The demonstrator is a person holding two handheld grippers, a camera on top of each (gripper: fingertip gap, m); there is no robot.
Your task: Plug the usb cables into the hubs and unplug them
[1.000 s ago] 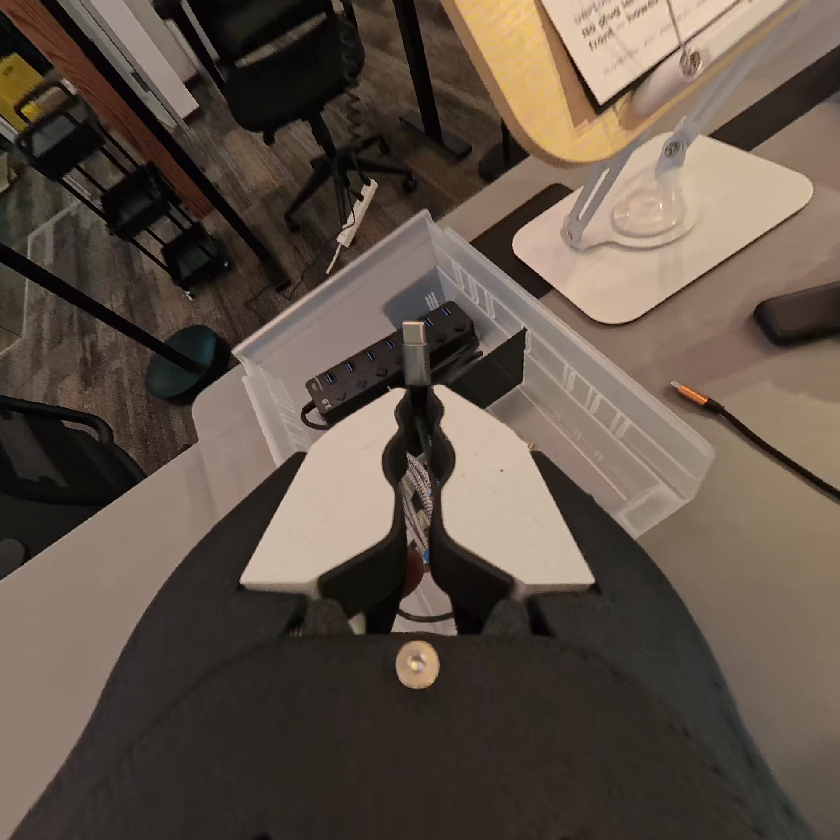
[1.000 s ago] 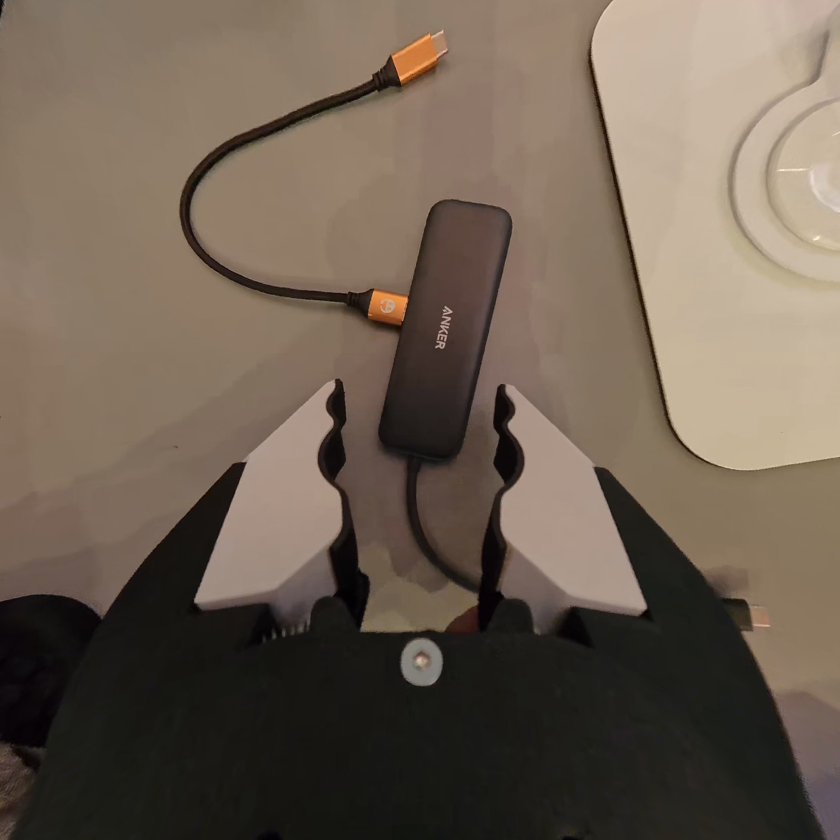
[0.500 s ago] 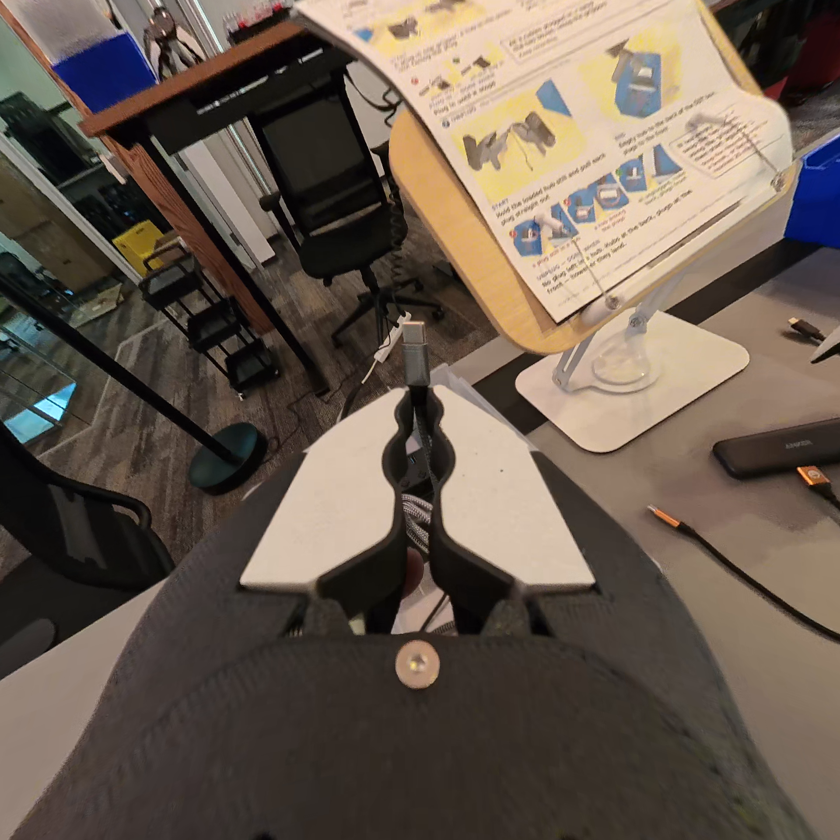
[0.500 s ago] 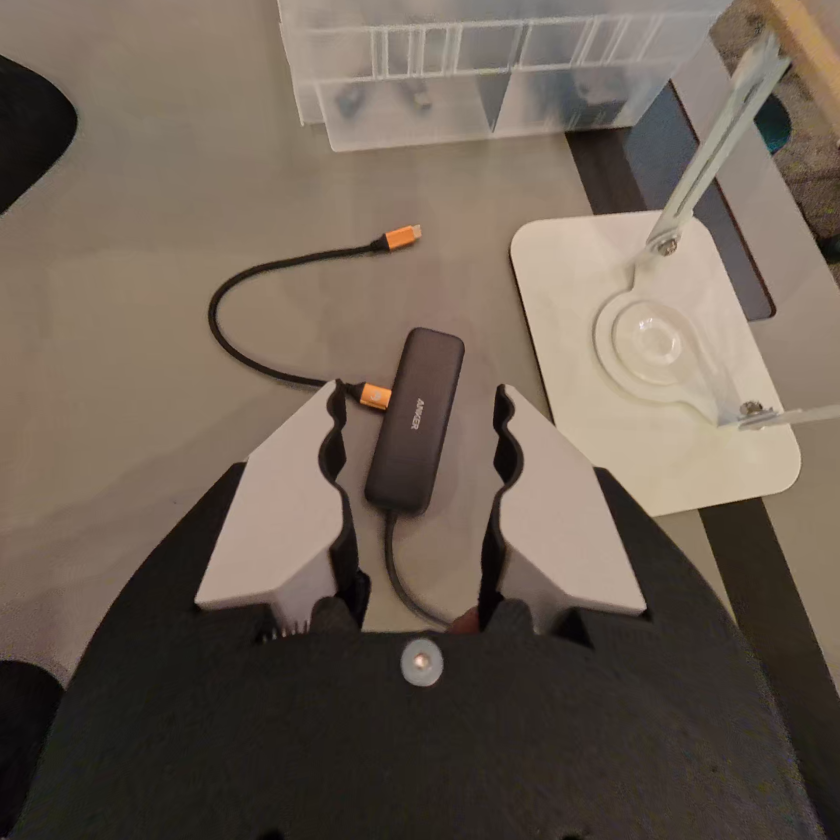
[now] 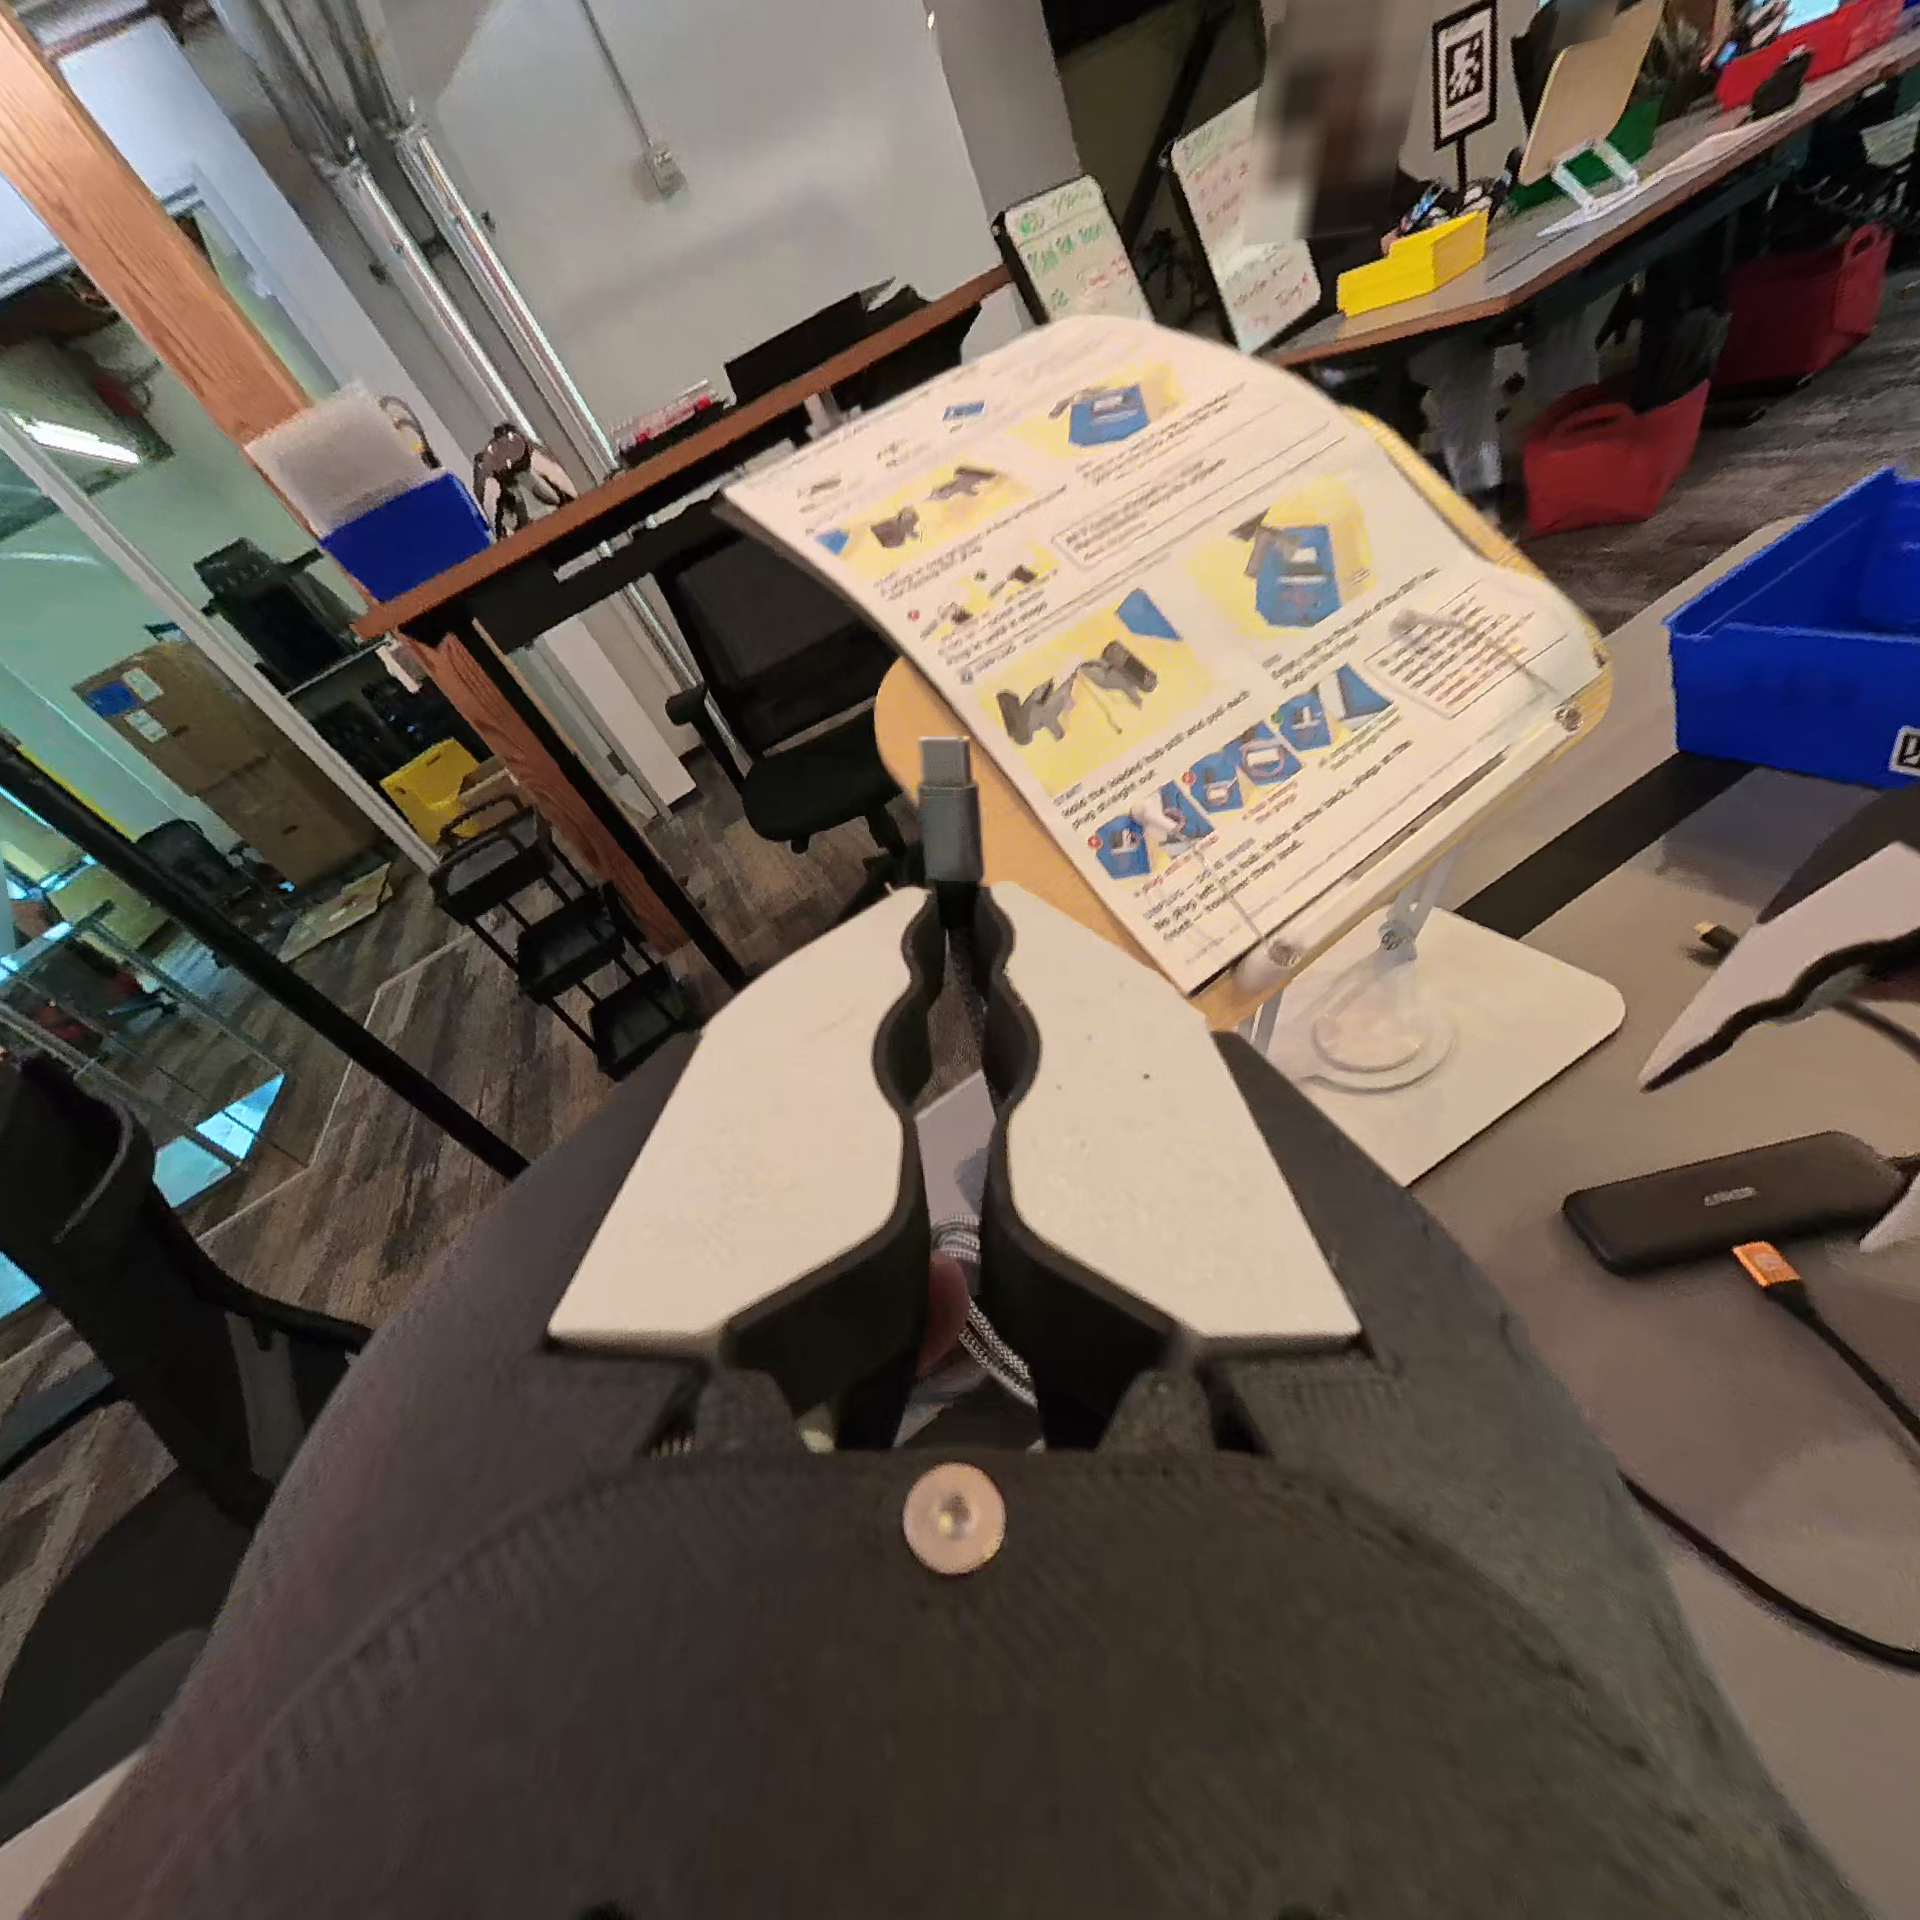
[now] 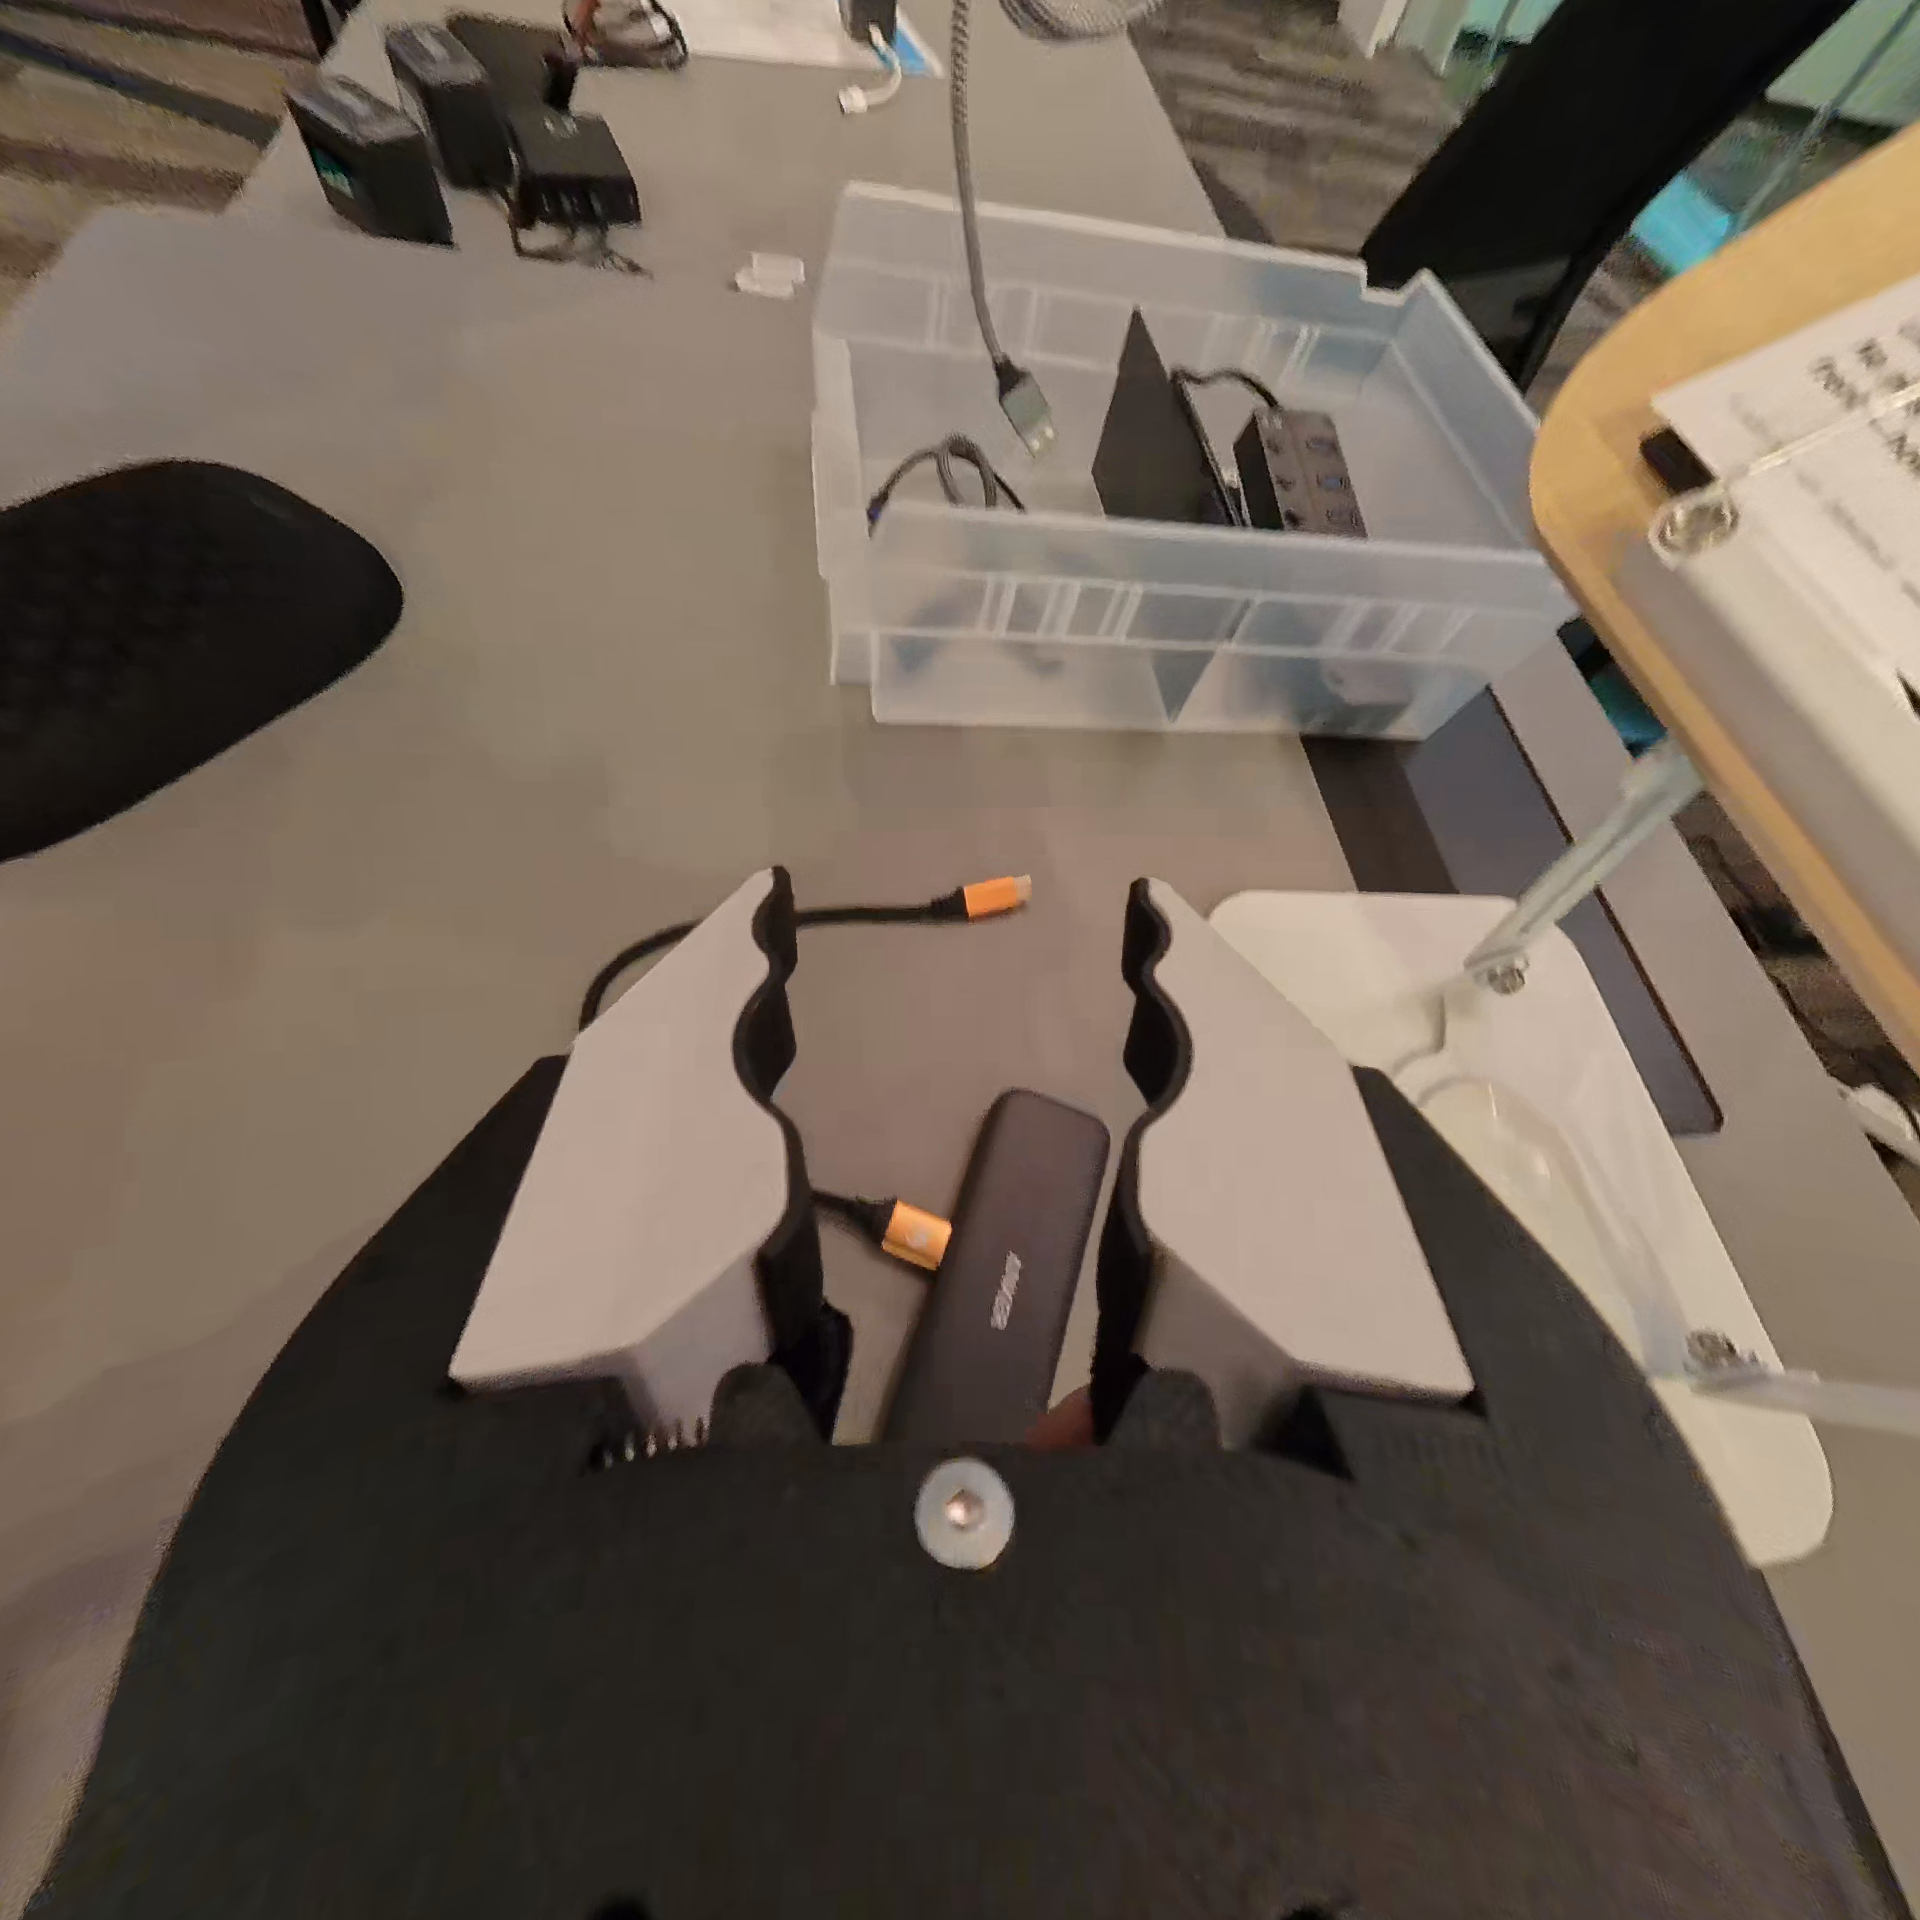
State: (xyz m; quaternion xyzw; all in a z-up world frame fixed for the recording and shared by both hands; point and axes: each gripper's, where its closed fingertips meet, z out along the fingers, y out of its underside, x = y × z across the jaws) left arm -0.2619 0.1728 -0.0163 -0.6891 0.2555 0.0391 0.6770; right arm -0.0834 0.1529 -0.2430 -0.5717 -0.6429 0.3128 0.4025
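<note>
**Braided cable lifted, slim hub waiting below**

The room was a busy workshop with a grey table (image 6: 520,623) under my grippers, an instruction sheet on a wooden stand (image 5: 1195,665) at the far right, and a clear plastic bin (image 6: 1195,582) far across the table.

My left gripper (image 5: 954,904) was pressed together on the grey braided cable (image 5: 971,997), pinching it just behind the metal plug (image 5: 948,800), which stood up past the tips. In the right wrist view the cable's other end (image 6: 1023,410) dangled over the bin. I judged the braid light and floppy, so a hold close to the stiff plug body was the only place that would steer it.

My right gripper (image 6: 956,987) was spread wide and held nothing, poised over the slim dark hub (image 6: 997,1278) lying on the table. An orange-ended cable (image 6: 914,1236) sat plugged into the hub's left side, its free end (image 6: 992,896) lying farther off. I reckoned the hub was light, rigid and smooth, likely to skid when pushed, so I would grip it across its long sides, clear of the ports. A second, black hub (image 6: 1309,478) stood in the bin's right compartment.
</note>
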